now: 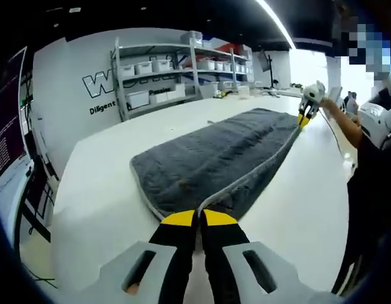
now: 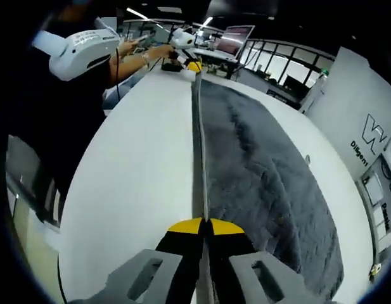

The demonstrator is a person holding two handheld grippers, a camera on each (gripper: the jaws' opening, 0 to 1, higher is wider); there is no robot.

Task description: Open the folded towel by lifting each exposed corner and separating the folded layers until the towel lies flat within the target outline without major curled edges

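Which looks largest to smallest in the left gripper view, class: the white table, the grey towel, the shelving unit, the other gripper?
1. White table.
2. Grey towel.
3. Shelving unit, though it stands far back, so its true size is unsure.
4. Right gripper, at the towel's far corner, small partly through distance.

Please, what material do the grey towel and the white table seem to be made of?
The towel looks like thick plush fabric, perhaps microfibre: dark grey, matte, with a fluffy, uneven pile and a paler stitched edge band. The table looks like a smooth, hard white board, perhaps laminate, with a faint sheen; the exact material cannot be told.
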